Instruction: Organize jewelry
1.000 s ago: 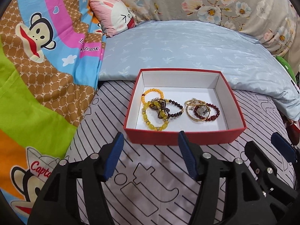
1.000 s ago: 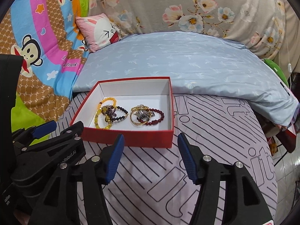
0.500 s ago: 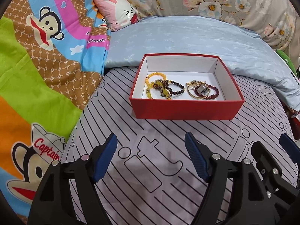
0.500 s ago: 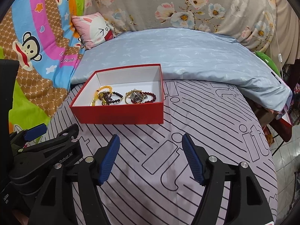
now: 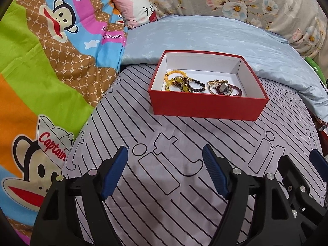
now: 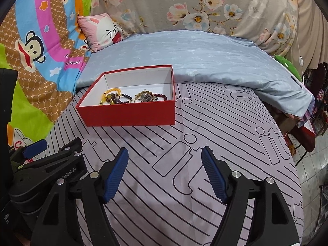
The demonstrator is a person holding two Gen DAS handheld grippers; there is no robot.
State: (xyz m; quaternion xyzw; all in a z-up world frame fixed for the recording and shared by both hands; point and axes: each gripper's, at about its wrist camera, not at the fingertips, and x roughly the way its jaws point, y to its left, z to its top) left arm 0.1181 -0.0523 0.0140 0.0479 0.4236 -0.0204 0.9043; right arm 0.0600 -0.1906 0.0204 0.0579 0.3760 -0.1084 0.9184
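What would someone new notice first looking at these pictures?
Probably the red box, open on the striped sheet mid-bed, with beaded bracelets heaped inside. Then the bright monkey blanket to its left. Both grippers, left and right, hang open and empty short of the box.

The red box's (image 5: 205, 106) near wall hides the front edges of the tangled bracelets (image 5: 184, 83); individual pieces can't be separated. Right gripper (image 5: 315, 164) is cut off at the frame's edge.
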